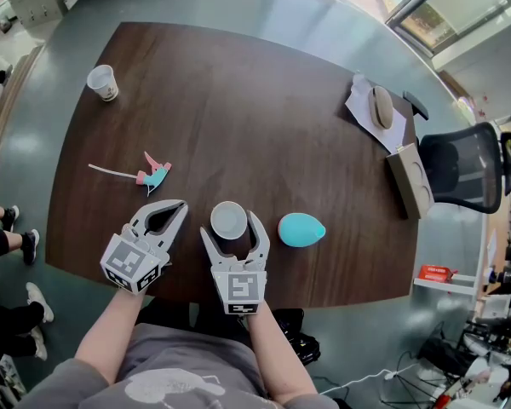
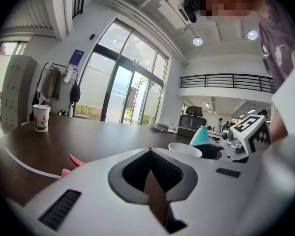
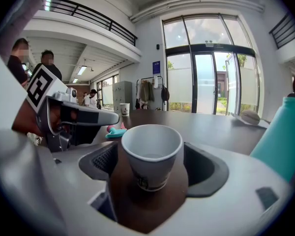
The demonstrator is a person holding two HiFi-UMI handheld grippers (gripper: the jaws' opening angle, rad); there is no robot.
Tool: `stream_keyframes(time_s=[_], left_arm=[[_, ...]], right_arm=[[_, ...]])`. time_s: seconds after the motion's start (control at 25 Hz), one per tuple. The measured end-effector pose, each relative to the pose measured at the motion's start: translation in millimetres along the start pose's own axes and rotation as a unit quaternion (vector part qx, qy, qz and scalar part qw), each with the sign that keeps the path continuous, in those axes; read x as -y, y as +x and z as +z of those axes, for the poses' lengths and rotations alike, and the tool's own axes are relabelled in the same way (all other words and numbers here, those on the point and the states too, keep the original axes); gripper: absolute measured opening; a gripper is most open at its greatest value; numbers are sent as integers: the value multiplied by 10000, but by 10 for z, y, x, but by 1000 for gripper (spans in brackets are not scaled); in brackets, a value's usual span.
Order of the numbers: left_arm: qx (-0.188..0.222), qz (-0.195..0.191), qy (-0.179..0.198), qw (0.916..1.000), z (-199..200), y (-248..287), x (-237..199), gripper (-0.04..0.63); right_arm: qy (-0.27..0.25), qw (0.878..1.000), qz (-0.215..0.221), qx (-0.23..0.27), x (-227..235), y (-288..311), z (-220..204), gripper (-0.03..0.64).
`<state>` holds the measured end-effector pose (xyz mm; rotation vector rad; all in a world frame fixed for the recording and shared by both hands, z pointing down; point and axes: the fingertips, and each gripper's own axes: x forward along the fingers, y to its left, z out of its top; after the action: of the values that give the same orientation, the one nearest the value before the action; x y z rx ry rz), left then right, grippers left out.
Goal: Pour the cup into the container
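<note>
White paper cup [image 1: 228,220] stands upright on the dark wooden counter [image 1: 264,100], near the edge closest to the person. It is between the two jaws of the right gripper [image 1: 230,226]. These jaws are spread wide, and the right gripper view shows a gap on each side of the cup, so the pads do not press on it. I cannot tell what is inside the cup.

The teal container [image 1: 301,229], a rounded egg-like shape, is on the counter just beside the right gripper, on its right side.

The left gripper [image 1: 180,204] is to the left of the cup and close to the counter. Its jaws are together at the tips and nothing is between them.

A small pink and teal object [image 1: 156,173] with a thin white cord lies beyond the left gripper. A second cup [image 1: 103,82] stands well apart, at the far left corner. A cardboard box [image 1: 410,180] is at the right edge, next to a black office chair [image 1: 462,167].
</note>
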<state>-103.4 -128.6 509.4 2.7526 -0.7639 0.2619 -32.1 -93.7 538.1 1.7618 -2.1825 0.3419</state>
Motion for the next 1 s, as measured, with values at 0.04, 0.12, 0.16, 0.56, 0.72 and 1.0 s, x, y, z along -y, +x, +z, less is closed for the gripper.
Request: stream_keyframes(time_s=[0.04,0.12,0.16,0.56,0.72,1.0], left_arm=[[19,6,17,10000,17,-19,10,6],[53,16,40,10000,58,-61,37,6],[66,20,39,10000,80,-84,57,6],[121,-41,-25,9999,370,-330,388,6],[213,-169,73,9996,547,-342,579,6],[427,-249,164,9986,826,-374,847,6]], right_arm=[[14,10000,-12,-9,7,-38,-17,390],[48,10000,-26,-34,14,-117,-42,390],[68,10000,-19,-41,12,-162,-46,391],[301,9990,106,306,22,-761,239,390],[265,9966,315,718,0,-908,562,388],[-22,9940,409,1015,-60,-1022,974,296]])
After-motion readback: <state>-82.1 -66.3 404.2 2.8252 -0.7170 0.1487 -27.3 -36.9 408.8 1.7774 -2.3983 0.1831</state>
